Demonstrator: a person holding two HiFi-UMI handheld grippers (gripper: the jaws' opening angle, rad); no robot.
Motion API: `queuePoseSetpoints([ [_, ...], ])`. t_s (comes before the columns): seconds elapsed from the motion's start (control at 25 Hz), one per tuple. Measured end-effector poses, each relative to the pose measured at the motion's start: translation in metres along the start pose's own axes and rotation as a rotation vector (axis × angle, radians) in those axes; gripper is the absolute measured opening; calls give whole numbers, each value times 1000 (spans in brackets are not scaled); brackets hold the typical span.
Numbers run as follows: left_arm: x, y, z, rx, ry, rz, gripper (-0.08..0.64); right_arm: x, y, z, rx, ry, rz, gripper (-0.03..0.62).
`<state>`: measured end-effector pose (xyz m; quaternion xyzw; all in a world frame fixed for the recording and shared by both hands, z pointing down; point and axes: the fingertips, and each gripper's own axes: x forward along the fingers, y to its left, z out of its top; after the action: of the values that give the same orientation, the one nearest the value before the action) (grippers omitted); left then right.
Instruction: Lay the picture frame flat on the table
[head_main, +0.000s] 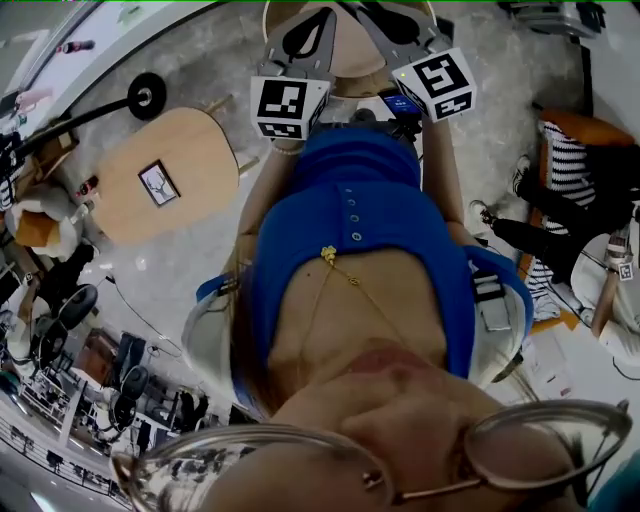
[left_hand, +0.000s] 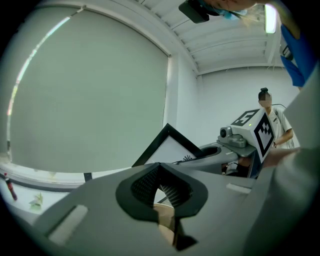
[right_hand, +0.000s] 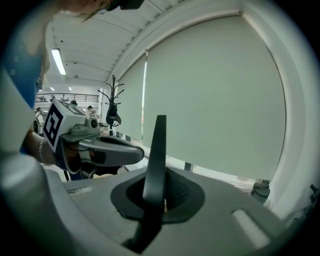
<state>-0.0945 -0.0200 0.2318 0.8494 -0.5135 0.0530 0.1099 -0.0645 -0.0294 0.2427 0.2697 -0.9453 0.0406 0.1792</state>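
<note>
Right gripper (right_hand: 162, 195) jaws clench the picture frame (right_hand: 156, 145) edge-on, rising upright. Left gripper (left_hand: 161, 187) jaws are closed, empty. The round tabletop (head_main: 190, 140) lies to their left.

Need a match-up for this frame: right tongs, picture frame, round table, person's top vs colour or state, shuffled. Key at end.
Things:
1 right tongs
2 picture frame
3 round table
4 person's top

Traits:
A blue
B light wood
C shut on a thin black edge
D black rim, white picture

Pairs: 1-C, 2-D, 3-B, 4-A
</note>
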Motion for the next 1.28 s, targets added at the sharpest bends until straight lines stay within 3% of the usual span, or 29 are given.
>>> queuePoseSetpoints([
  [0.2, 12, 39, 1, 49, 10, -138, -2, 32, -2, 3, 35, 12, -129, 11],
  [0.4, 12, 78, -12, 14, 40, -208, -2, 74, 8, 4, 50, 40, -175, 12],
  [0.64, 14, 87, -27, 20, 61, -300, -2, 86, 17, -8, 91, 68, -244, 12],
  [0.96, 31, 69, -24, 26, 63, -307, -2, 65, -2, -16, 99, 83, -263, 11],
  [1.12, 53, 63, -28, 38, 59, -242, -2, 64, -25, -23, 71, 76, -211, 11],
  [1.28, 82, 51, -31, -10, 49, -148, -2, 53, -54, -34, 26, 87, -133, 12],
])
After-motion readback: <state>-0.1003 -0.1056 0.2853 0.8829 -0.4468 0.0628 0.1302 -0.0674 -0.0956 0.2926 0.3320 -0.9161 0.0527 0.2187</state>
